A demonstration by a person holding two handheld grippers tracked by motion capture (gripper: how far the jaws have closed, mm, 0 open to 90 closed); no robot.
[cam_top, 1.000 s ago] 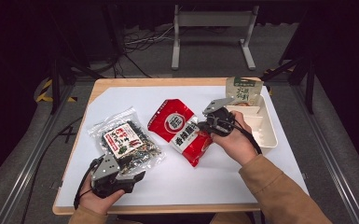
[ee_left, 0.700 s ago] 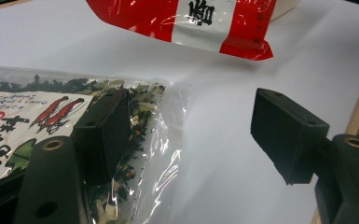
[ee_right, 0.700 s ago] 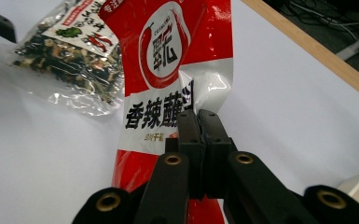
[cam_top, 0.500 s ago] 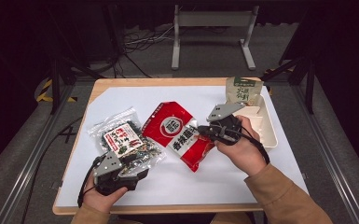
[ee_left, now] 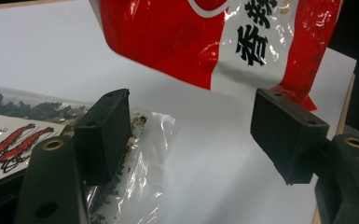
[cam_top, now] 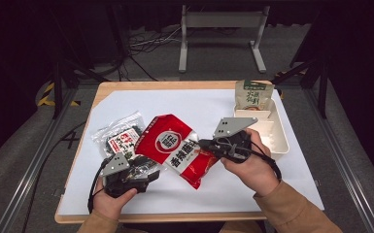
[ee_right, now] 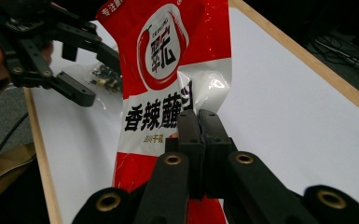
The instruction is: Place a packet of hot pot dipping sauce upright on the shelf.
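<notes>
A red snack bag [cam_top: 172, 145] hangs tilted just above the white table cover, and my right gripper [cam_top: 205, 144] is shut on its right edge. In the right gripper view the two jaws [ee_right: 199, 119] pinch the bag [ee_right: 168, 60] near its white band. My left gripper [cam_top: 145, 171] stands open low over the table at the front left, beside a clear bag of dark seaweed snack [cam_top: 121, 138]. In the left gripper view nothing lies between the jaws [ee_left: 196, 135]; the red bag [ee_left: 214, 37] hangs beyond them and the clear bag [ee_left: 28, 126] lies at the left jaw.
A white tray [cam_top: 278, 138] sits at the table's right edge with a green packet [cam_top: 253, 94] standing at its far end. The wooden table edge [cam_top: 175, 217] runs along the front. The left gripper [ee_right: 95, 74] also appears far off in the right gripper view.
My right gripper has moved toward the person and risen a little, carrying the red bag; the bag's left end now overlaps the clear bag. The left gripper has stayed put.
</notes>
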